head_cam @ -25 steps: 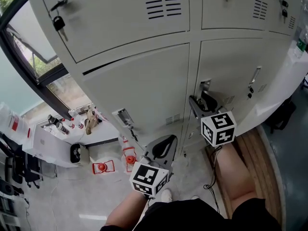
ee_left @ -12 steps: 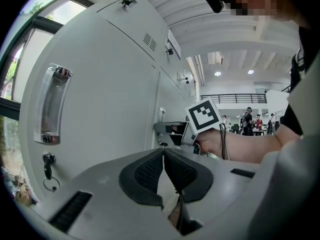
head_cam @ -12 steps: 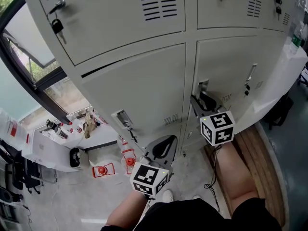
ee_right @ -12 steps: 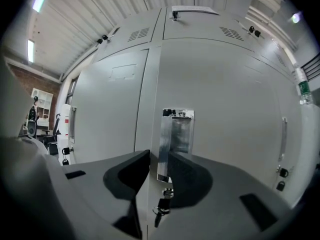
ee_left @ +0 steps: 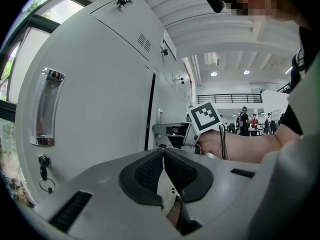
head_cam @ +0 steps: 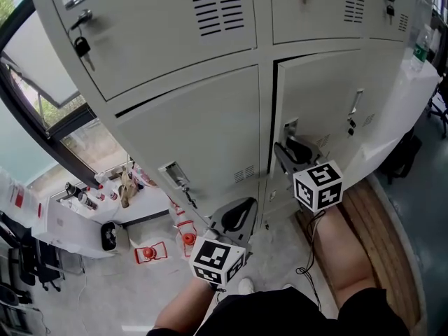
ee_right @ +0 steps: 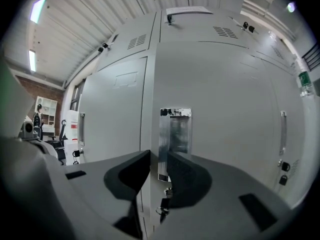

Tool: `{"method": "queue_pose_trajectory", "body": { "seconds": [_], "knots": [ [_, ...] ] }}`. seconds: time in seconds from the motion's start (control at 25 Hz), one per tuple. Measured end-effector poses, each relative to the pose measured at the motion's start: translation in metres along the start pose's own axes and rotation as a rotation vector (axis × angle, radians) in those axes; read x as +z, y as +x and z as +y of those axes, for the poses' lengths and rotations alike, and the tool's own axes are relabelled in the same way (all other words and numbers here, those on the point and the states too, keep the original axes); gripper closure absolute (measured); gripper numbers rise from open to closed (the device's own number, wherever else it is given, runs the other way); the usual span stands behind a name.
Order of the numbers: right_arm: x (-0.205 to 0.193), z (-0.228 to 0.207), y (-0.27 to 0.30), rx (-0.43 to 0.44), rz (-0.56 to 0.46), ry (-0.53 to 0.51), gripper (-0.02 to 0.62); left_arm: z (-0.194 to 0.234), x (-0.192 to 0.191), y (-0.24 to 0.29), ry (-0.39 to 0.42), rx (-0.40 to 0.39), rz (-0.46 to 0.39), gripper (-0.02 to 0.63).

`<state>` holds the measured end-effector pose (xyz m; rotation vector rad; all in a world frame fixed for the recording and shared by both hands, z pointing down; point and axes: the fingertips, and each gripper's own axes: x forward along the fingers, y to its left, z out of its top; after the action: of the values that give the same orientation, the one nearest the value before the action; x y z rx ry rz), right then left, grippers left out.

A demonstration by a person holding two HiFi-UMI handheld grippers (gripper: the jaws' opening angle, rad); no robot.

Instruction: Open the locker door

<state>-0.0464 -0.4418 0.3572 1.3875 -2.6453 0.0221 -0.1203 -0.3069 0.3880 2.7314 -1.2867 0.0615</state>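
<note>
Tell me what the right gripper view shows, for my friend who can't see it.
The right tool is closing its jaws on the shiny metal handle of a grey locker door. More grey lockers stand beside and above it.

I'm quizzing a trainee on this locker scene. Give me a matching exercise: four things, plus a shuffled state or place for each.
1 left gripper
2 handle
3 key
4 handle's door

a slightly ajar
b hangs from upper left lock
c shut, empty
d between right gripper's jaws

Pairs: 1c, 2d, 3b, 4a. The right gripper's jaws are closing.
</note>
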Motion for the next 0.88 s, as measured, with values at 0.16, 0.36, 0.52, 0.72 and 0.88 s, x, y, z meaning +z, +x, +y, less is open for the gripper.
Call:
{"method": "queue_pose_trajectory", "body": {
  "seconds": [0.16, 0.36, 0.52, 0.72, 0.88],
  "knots": [
    [-0.001, 0.0, -0.009, 0.013, -0.003, 0.002, 0.439, -0.007, 0.001, 0.0, 0.009, -0.007, 0.003, 0.583],
    [-0.003, 0.002, -0.022, 0.035, -0.001, 0.002, 0.439, -0.018, 0.004, 0.002, 0.013, -0.011, -0.002, 0.583],
    [-0.005, 0.003, -0.036, 0.073, 0.002, -0.005, 0.437, -0.033, 0.005, 0.005, 0.011, -0.02, -0.009, 0.583],
    [-0.007, 0.002, -0.056, 0.121, 0.0, -0.01, 0.437, -0.055, 0.005, 0.012, 0.012, -0.037, -0.008, 0.583],
    [-0.01, 0.0, -0.072, 0.152, -0.008, -0.007, 0.436, -0.069, 0.003, 0.014, 0.017, -0.046, -0.005, 0.583]
  ]
}}
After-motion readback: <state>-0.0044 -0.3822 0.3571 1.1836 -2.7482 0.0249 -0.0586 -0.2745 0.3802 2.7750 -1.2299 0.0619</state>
